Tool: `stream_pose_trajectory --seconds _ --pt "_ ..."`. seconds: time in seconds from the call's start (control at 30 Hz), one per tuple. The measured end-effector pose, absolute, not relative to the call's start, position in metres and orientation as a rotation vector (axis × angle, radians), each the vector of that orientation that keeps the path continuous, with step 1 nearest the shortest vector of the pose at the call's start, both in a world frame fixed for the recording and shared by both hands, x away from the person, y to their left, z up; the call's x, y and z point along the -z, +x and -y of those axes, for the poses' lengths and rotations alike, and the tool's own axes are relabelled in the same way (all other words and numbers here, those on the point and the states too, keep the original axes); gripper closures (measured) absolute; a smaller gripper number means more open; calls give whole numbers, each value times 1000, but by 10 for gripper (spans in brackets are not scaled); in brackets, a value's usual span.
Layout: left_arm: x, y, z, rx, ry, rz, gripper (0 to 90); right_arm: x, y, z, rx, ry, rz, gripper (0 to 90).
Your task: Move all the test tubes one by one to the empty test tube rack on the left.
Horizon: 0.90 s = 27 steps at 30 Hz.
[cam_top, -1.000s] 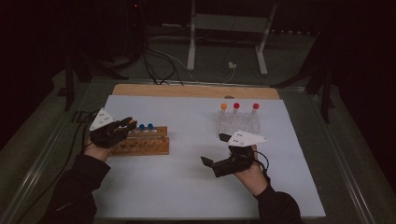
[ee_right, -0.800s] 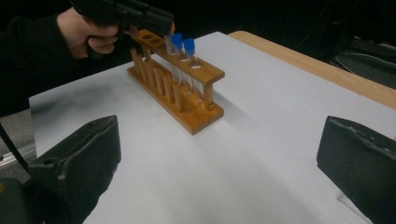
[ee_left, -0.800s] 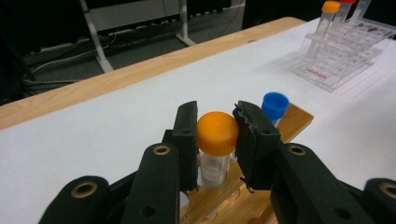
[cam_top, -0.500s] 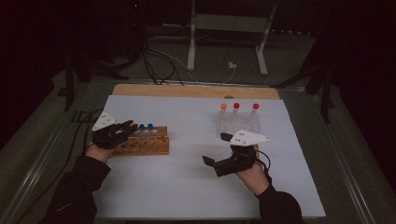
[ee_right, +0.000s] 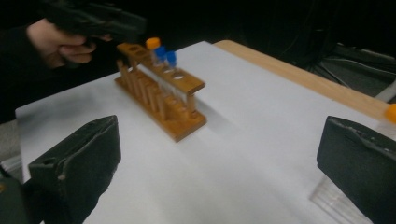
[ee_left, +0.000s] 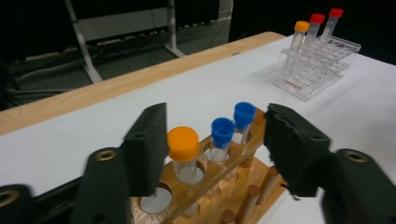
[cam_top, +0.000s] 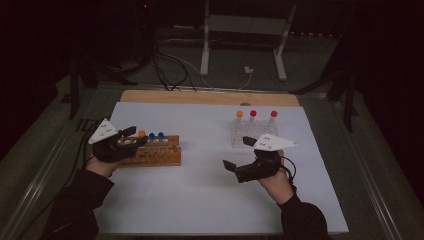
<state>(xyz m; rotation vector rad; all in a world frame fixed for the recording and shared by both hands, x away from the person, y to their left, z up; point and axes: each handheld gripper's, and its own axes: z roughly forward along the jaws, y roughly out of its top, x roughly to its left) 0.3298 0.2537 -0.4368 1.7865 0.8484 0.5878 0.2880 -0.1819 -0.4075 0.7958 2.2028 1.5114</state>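
Observation:
A wooden tube rack stands at the left of the white sheet. It holds an orange-capped tube and two blue-capped tubes. My left gripper is open at the rack's left end. In the left gripper view the orange-capped tube stands in its hole close to the left jaw, with the blue-capped tubes behind it. A clear rack at the right holds an orange-capped tube and two red-capped tubes. My right gripper hangs open and holds nothing, in front of the clear rack.
The white sheet covers a wooden table whose far edge shows as a bare strip. Cables and a metal stand lie on the dark floor beyond. The right gripper view shows the wooden rack and the other hand.
The left gripper has drawn back slightly toward the left, and the orange cap now shows in the rack beyond its jaws. The right gripper has barely moved.

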Motion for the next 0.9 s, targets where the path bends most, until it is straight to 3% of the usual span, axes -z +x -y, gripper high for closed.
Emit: stream_pose_trajectory --seconds 0.23,0.47,0.57,0.83,0.9 --pt "430 307 -248 -575 1771 -810 165 404 308 199 -1494 861 -2158 0" --pt "432 287 -239 -548 1793 -777 49 412 330 207 -1393 910 -2117 0" --pt "437 279 -232 -530 1802 -750 42 418 342 210 -1359 950 -2091 0" --pt "446 270 -215 -512 1834 -691 40 436 369 205 -1291 1042 -2045 174" --pt "446 269 -214 -511 1835 -687 40 438 375 203 -1274 1057 -2038 264"
